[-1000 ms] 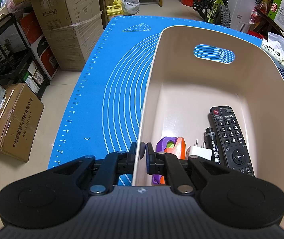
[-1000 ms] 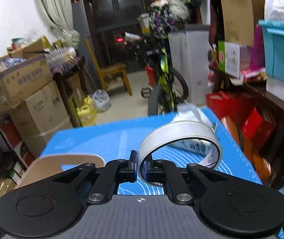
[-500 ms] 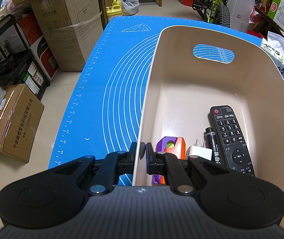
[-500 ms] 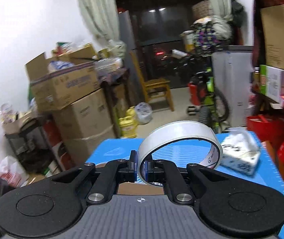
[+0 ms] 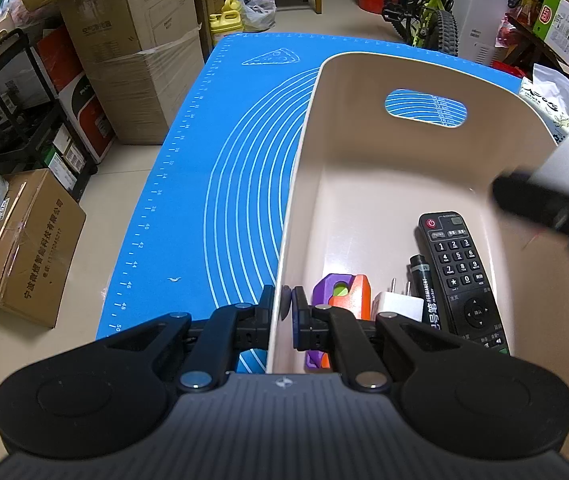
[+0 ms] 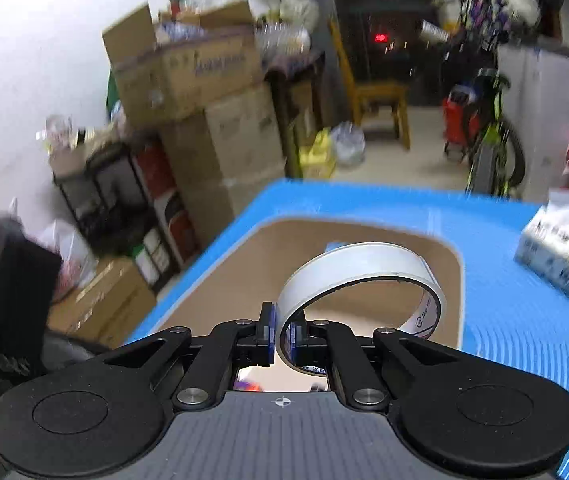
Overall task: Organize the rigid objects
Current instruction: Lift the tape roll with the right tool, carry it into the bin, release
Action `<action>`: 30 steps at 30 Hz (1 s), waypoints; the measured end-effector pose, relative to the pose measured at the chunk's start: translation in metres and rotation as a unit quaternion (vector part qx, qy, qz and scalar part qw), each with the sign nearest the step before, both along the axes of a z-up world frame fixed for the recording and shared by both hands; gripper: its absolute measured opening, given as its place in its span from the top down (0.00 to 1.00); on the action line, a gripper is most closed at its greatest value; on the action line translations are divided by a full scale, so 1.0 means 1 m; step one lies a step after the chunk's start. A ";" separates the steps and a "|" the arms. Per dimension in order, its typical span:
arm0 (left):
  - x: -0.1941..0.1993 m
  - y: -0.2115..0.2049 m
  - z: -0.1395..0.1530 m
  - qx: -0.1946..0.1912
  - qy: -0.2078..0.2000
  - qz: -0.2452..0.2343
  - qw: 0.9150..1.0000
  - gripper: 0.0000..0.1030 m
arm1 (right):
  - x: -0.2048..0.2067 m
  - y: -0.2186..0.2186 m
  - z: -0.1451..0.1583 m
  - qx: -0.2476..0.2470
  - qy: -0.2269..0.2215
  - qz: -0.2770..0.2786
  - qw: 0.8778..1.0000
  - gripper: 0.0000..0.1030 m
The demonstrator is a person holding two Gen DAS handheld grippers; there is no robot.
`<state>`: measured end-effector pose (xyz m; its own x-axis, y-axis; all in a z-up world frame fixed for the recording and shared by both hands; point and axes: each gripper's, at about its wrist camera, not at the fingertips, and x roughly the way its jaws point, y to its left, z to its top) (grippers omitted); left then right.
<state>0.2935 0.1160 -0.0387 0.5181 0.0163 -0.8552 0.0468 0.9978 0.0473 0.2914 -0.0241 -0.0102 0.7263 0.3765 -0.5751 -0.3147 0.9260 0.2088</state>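
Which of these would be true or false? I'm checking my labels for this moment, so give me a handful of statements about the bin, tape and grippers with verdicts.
1. The right hand-held gripper pinches the tape roll. True.
2. The left hand-held gripper is open. False: it clamps the bin wall.
3. The remote lies on the blue mat. False: it lies inside the bin.
4. The tape roll hangs above the bin. True.

a bin [image 5: 364,184] sat on the right of a mat [image 5: 220,168]. in its near end lay a toy [image 5: 340,292], a plug [image 5: 398,306], a marker [image 5: 424,292] and, rightmost, a remote [image 5: 460,272].
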 end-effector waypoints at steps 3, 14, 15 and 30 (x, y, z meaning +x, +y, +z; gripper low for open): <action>0.000 0.000 0.000 0.000 0.000 0.000 1.000 0.91 | 0.002 0.008 -0.012 -0.013 0.027 0.012 0.999 0.82; 0.000 0.000 0.000 0.003 0.000 0.000 1.000 0.91 | 0.019 0.016 -0.048 -0.046 0.139 0.020 0.989 0.81; 0.001 -0.001 -0.001 0.003 0.000 0.000 1.000 0.91 | 0.020 0.014 -0.049 -0.044 0.145 0.019 0.988 0.77; 0.001 -0.001 -0.001 0.005 0.000 0.002 1.000 0.91 | 0.007 -0.025 -0.009 -0.022 0.100 -0.006 0.995 0.31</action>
<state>0.2947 0.1154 -0.0398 0.5173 0.0263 -0.8554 0.0435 0.9974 0.0570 0.2986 -0.0487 -0.0194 0.5998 0.3393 -0.7246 -0.2589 0.9392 0.2254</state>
